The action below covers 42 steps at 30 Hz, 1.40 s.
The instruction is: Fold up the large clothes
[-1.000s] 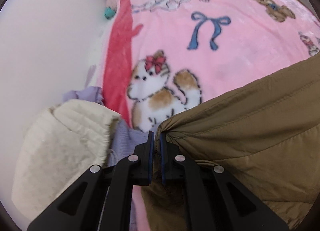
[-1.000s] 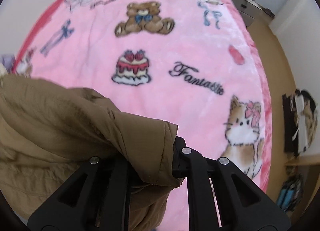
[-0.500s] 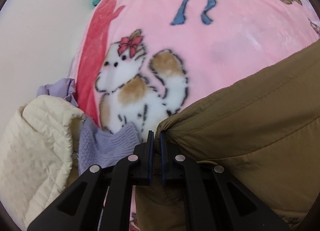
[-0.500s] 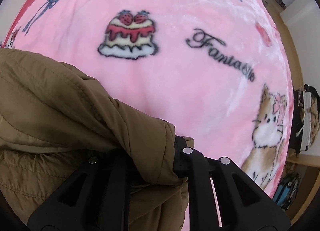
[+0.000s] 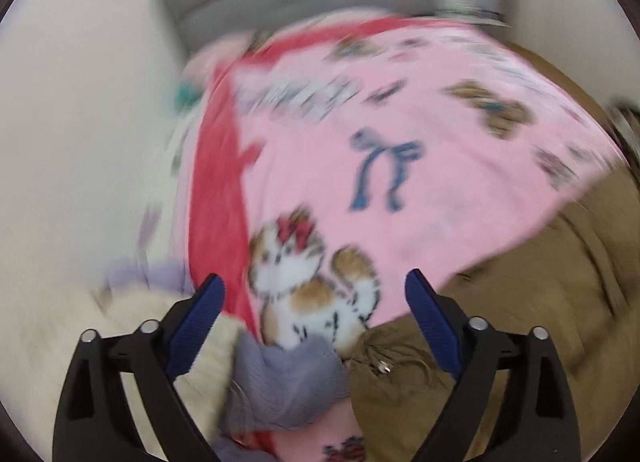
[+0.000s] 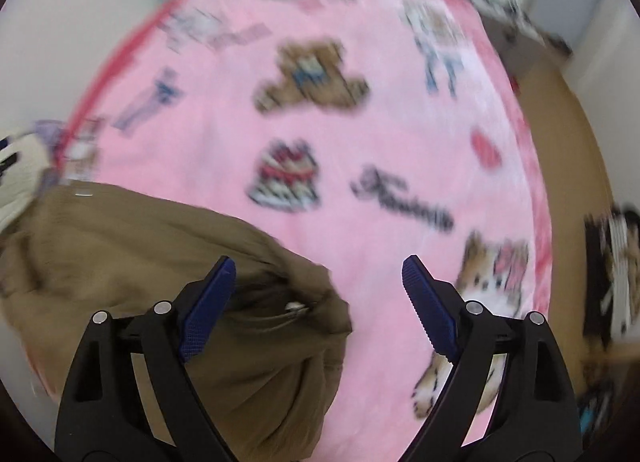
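Olive-brown padded jacket [image 6: 168,262] let go on the pink cartoon-print blanket [image 6: 360,133]
Both the left gripper [image 5: 316,294] and right gripper [image 6: 318,278] were opening, jaws emptied after being clamped on it; that fold probably got finished.

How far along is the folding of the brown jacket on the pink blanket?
Done: the brown jacket lies bunched on the pink blanket. In hand: nothing; the left gripper and right gripper are opening, clear of it. Left: the cream garment and lilac knit alongside.

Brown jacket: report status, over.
Both tools opening, left tool, right tool, nothing gripped. Brown jacket lying on pink blanket. Lavender knit alongside.
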Each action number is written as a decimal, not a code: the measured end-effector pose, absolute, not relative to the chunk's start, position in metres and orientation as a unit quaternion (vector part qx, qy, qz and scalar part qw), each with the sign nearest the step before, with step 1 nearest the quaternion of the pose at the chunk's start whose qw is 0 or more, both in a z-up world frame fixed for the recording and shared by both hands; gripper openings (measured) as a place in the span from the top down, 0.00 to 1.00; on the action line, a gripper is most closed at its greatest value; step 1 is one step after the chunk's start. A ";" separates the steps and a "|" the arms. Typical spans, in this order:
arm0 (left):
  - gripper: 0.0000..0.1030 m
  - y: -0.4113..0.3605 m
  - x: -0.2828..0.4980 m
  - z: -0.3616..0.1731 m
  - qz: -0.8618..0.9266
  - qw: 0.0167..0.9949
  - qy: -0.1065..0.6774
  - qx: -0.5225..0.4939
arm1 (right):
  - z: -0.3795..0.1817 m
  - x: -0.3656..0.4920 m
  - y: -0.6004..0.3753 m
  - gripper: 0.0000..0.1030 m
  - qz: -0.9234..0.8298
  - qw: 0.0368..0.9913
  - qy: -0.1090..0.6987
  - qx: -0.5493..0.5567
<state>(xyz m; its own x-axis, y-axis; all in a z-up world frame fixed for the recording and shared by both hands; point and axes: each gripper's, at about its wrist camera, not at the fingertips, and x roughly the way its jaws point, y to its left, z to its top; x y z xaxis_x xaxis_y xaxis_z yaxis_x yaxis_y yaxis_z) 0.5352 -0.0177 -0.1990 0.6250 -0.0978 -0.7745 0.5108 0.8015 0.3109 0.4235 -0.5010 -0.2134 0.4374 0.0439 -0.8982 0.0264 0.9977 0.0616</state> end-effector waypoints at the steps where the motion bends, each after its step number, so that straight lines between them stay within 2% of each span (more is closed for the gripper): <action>1: 0.09 -0.028 0.518 -0.194 -0.206 0.856 0.375 0.291 | -0.193 0.411 -0.488 0.12 0.035 0.864 0.503 0.004; 2: 0.09 -0.037 0.501 -0.193 -0.237 0.846 0.360 0.315 | -0.183 0.403 -0.479 0.08 0.057 0.871 0.488 -0.021; 5: 0.09 -0.079 0.445 -0.205 -0.350 0.781 0.352 0.379 | -0.164 0.371 -0.423 0.08 0.163 0.867 0.451 -0.133; 8: 0.09 -0.101 0.407 -0.222 -0.398 0.740 0.335 0.426 | -0.174 0.350 -0.371 0.08 0.240 0.834 0.447 -0.217; 11: 0.09 -0.115 0.390 -0.250 -0.423 0.709 0.347 0.445 | -0.197 0.348 -0.344 0.08 0.258 0.813 0.455 -0.256; 13: 0.14 -0.121 0.390 -0.274 -0.419 0.695 0.373 0.450 | -0.218 0.354 -0.333 0.17 0.270 0.795 0.478 -0.258; 15: 0.55 -0.126 0.395 -0.288 -0.420 0.692 0.415 0.415 | -0.241 0.365 -0.330 0.51 0.293 0.772 0.520 -0.220; 16: 0.67 -0.127 0.394 -0.289 -0.410 0.703 0.409 0.413 | -0.246 0.369 -0.331 0.60 0.298 0.766 0.532 -0.202; 17: 0.87 -0.130 0.390 -0.286 -0.392 0.718 0.385 0.428 | -0.246 0.372 -0.333 0.76 0.295 0.771 0.532 -0.190; 18: 0.90 -0.132 0.386 -0.284 -0.373 0.729 0.368 0.440 | -0.240 0.372 -0.334 0.85 0.287 0.779 0.524 -0.189; 23: 0.92 -0.127 0.393 -0.237 -0.290 0.815 0.312 0.392 | -0.182 0.370 -0.355 0.88 0.234 0.834 0.471 -0.167; 28: 0.92 -0.143 0.434 -0.223 -0.247 0.827 0.300 0.406 | -0.170 0.398 -0.353 0.91 0.182 0.856 0.449 -0.179; 32: 0.91 -0.156 0.477 -0.241 -0.219 0.827 0.342 0.388 | -0.191 0.450 -0.360 0.91 0.135 0.859 0.474 -0.139; 37: 0.91 -0.168 0.516 -0.281 -0.190 0.808 0.399 0.390 | -0.249 0.503 -0.362 0.91 0.109 0.830 0.536 -0.106; 42: 0.90 -0.159 0.537 -0.312 -0.190 0.806 0.445 0.340 | -0.294 0.516 -0.360 0.84 0.103 0.822 0.553 -0.088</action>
